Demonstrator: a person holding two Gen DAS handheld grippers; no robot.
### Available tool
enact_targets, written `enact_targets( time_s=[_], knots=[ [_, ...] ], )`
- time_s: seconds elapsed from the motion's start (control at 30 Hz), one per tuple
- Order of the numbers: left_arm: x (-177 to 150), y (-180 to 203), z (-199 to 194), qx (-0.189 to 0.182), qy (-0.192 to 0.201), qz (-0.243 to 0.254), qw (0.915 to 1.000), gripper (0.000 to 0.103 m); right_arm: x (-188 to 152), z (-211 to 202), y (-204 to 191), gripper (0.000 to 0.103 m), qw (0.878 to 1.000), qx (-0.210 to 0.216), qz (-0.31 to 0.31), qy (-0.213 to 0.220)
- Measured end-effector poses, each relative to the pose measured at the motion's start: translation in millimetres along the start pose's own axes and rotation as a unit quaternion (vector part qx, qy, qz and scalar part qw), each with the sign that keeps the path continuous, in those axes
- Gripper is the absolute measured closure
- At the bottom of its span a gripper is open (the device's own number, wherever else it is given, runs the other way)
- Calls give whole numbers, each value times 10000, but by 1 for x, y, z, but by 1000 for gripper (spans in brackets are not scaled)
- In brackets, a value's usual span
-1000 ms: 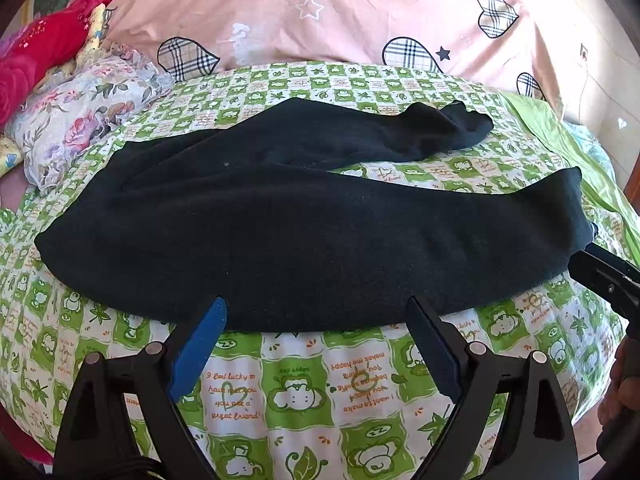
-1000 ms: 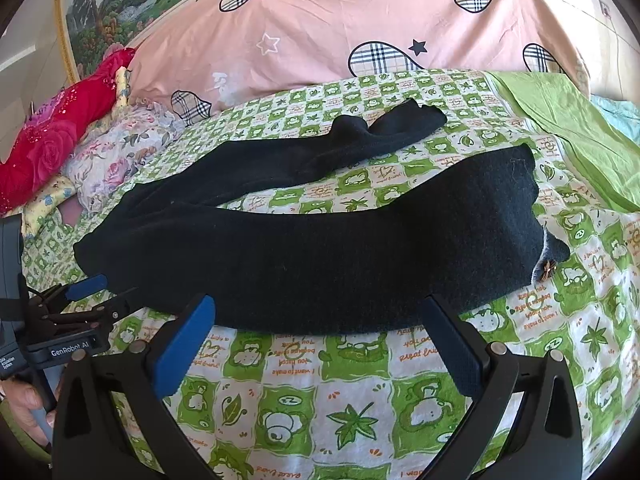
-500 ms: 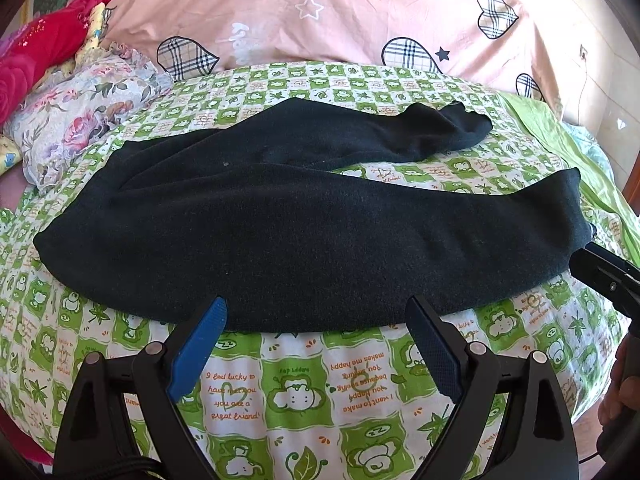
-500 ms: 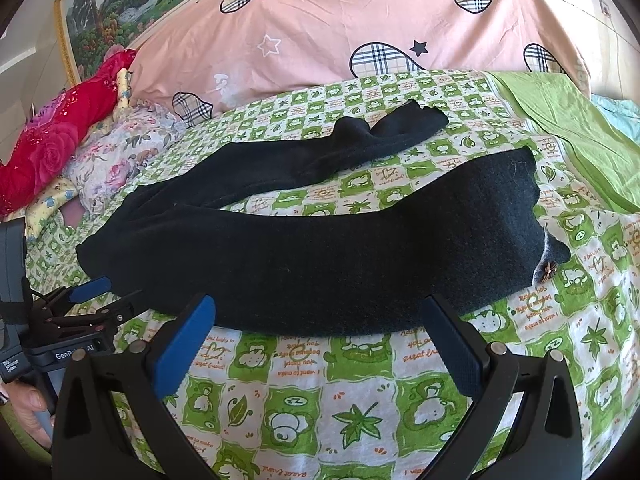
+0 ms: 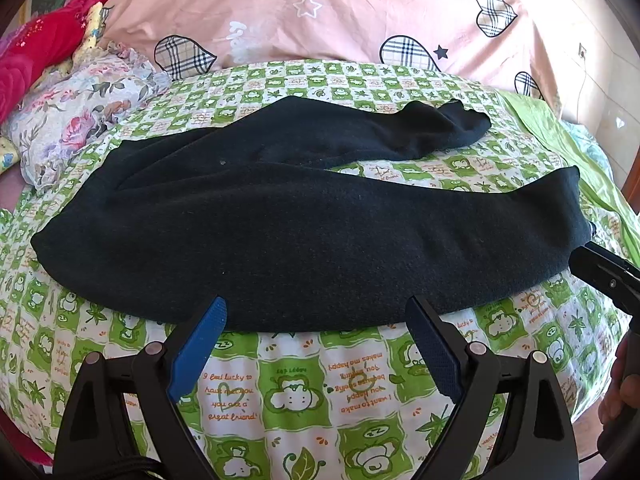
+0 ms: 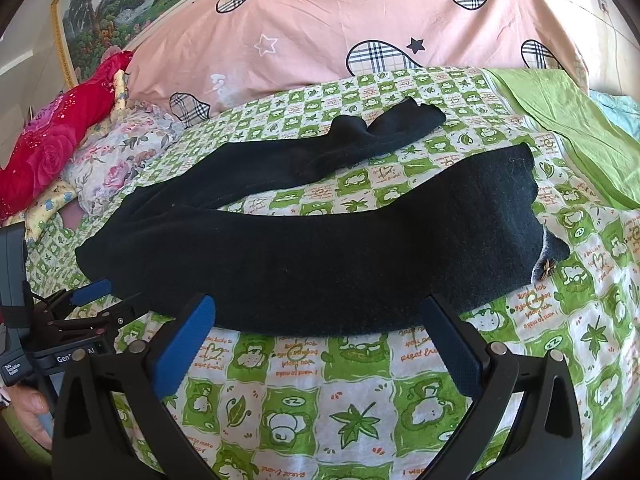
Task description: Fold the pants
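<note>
Black pants (image 5: 304,236) (image 6: 320,252) lie flat across a green-and-white checked bed sheet (image 5: 292,384) (image 6: 320,400). One leg stretches wide in front; the other leg angles off behind it toward the far right. My left gripper (image 5: 316,324) is open just at the near edge of the front leg, holding nothing. My right gripper (image 6: 320,320) is also open at that same near edge, further right, and empty. In the right wrist view the left gripper (image 6: 106,296) shows at the far left by the pants' left end. A small brown bow (image 6: 546,269) sits at the pants' right end.
A large pink quilt with plaid hearts (image 5: 340,16) (image 6: 360,24) is piled at the back. Floral and red pillows (image 5: 76,104) (image 6: 44,152) lie at the left. A plain green sheet (image 6: 568,120) covers the right side. A person's hand (image 6: 30,412) holds the left gripper's handle.
Both grippers have crept slightly forward toward the pants' near edge. The pants have not moved, and both grippers stay open.
</note>
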State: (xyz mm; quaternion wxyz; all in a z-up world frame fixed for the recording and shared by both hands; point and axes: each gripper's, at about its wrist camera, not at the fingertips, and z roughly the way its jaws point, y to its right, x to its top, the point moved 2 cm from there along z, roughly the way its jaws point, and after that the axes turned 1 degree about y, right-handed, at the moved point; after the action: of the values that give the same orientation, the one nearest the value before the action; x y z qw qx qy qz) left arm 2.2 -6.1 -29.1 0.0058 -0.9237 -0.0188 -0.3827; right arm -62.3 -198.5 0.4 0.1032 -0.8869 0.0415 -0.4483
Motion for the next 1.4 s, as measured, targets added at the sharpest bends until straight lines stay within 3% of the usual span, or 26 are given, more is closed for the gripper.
enact_targets(
  time_s=[0.87,1.1,1.4],
  knots=[
    [1,6,5,-143,-88,139,9998,11,2,-2,11,0,9997,18,228,3],
    [6,16,3,-253,-64,360,9990,11,4,-11,33,0,9983,3,576,76],
    [33,48,9,-662,-52,802,9946,10,3,-23,81,0,9920,-100,1241,231]
  ],
)
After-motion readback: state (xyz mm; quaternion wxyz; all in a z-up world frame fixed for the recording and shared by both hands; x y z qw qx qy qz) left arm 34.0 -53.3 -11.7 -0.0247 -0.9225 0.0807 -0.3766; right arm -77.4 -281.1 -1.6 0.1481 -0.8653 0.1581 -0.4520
